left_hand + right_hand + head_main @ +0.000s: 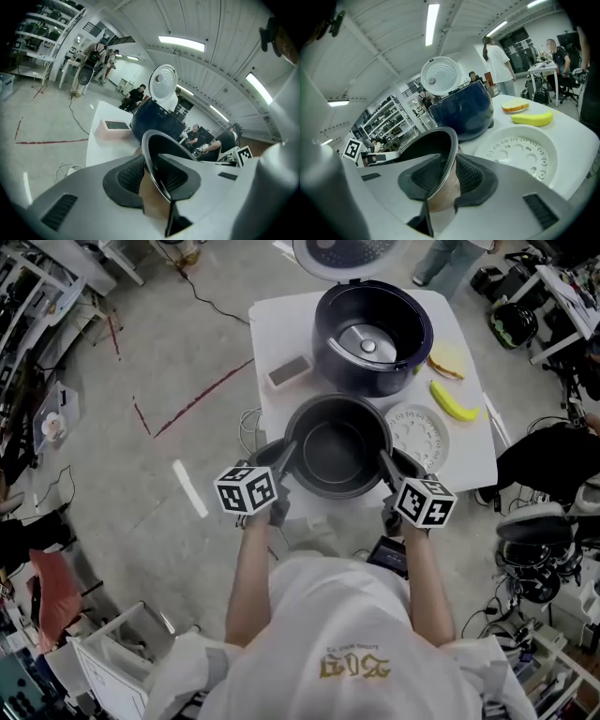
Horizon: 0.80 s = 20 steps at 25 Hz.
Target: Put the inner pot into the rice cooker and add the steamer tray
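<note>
Inner pot (337, 457): dark, round and empty, at frame centre in the head view, over the near edge of the white table (281, 322) and just below the rice cooker (372, 337); whether it rests on the table or is lifted cannot be told. Rice cooker: dark blue body with its well bare, its white lid (345, 253) raised at the upper edge of the frame. Left gripper (284, 457): jaws pinching the pot's left rim, one pad inside the wall and one outside. Right gripper (387, 465): jaws pinching the right rim in the same way. Steamer tray (419, 437): white perforated disc, flat on the table just right of the pot. Banana (454, 401): yellow, above and to the right of the tray. Bread slice (447, 362): above the banana, beside the cooker. Small pinkish box (288, 371): left of the cooker.
</note>
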Each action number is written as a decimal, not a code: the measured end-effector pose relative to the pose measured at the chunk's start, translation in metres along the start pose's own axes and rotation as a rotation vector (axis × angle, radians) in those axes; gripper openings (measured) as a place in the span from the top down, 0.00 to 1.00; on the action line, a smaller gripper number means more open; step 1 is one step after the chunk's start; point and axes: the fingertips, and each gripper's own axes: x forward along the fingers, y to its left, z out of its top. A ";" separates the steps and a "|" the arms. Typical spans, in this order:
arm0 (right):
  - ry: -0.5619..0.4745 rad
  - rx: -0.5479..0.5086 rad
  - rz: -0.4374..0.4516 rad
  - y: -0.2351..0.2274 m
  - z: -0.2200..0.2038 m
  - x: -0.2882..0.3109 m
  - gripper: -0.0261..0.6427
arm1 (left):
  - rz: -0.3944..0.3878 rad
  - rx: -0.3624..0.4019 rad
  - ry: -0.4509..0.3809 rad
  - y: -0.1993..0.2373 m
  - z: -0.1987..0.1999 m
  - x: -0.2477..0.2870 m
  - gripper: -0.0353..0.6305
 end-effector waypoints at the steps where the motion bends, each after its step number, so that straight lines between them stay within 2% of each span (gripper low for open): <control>1: -0.001 0.006 0.002 0.000 0.000 0.000 0.80 | 0.002 -0.010 -0.002 0.000 0.000 0.000 0.79; 9: -0.016 0.044 0.013 0.001 0.000 -0.007 0.82 | -0.029 -0.092 -0.049 -0.005 0.001 -0.007 0.82; 20: -0.051 0.086 0.011 0.000 0.006 -0.020 0.86 | -0.037 -0.094 -0.095 -0.018 0.004 -0.015 0.84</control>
